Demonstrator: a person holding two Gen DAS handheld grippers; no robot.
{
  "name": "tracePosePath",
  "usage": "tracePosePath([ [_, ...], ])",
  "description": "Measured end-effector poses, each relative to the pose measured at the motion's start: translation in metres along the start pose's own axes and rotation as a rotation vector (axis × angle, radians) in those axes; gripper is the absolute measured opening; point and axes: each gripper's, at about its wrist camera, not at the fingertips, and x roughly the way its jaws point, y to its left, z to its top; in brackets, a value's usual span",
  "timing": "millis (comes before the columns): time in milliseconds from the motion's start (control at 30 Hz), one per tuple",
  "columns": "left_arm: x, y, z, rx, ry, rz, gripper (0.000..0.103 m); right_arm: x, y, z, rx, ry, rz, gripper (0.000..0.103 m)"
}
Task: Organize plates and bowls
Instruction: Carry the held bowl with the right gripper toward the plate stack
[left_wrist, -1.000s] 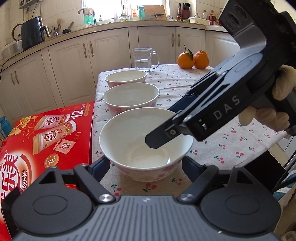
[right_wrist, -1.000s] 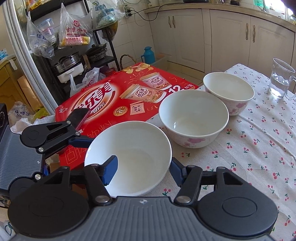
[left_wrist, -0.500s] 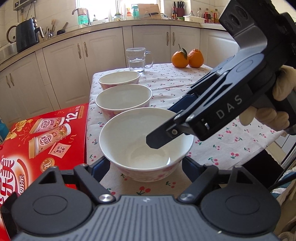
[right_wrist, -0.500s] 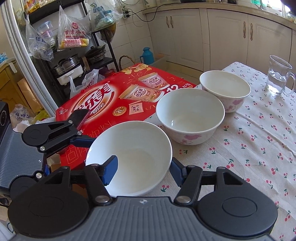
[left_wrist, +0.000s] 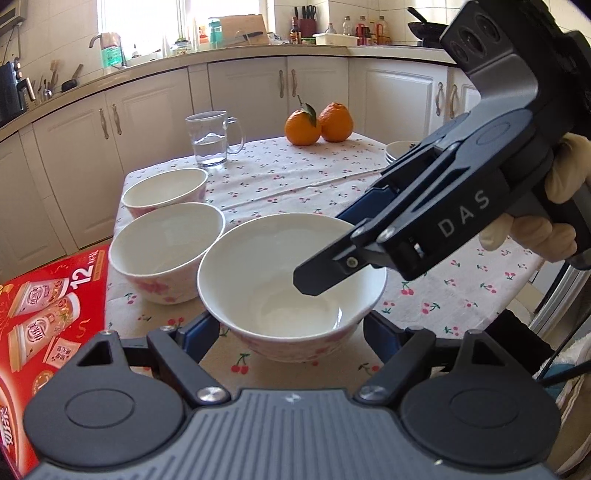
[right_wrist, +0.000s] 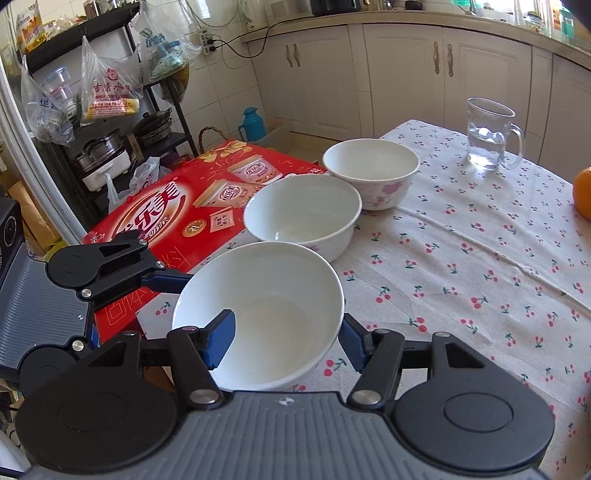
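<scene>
On the cherry-print tablecloth (right_wrist: 461, 266), both grippers' fingers pinching the near bowl (right_wrist: 266, 302), left gripper (left_wrist: 291, 328), right gripper (right_wrist: 288, 341).

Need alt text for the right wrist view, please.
The right claw grips the nearest white bowl by its rim, one finger inside, one outside. Two more bowls line up beyond it on the cherry-print tablecloth, the left claw alongside.

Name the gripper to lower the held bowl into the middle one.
Right. The right gripper pinches the held bowl's rim, probably clearing the middle bowl; the left gripper hugs its walls lower down.
</scene>
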Motion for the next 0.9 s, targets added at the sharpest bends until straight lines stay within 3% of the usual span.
tracePosePath([
  [533,0.045,-0.031,0.031,0.083,-0.009,-0.142,0.084,-0.037,-0.051,-0.024,0.113,-0.043,-0.134,0.067],
  [900,0.062,-0.039,0.038,0.115,-0.003,-0.171,0.085,-0.042,-0.071,-0.033,0.160,-0.040,-0.177,0.067],
])
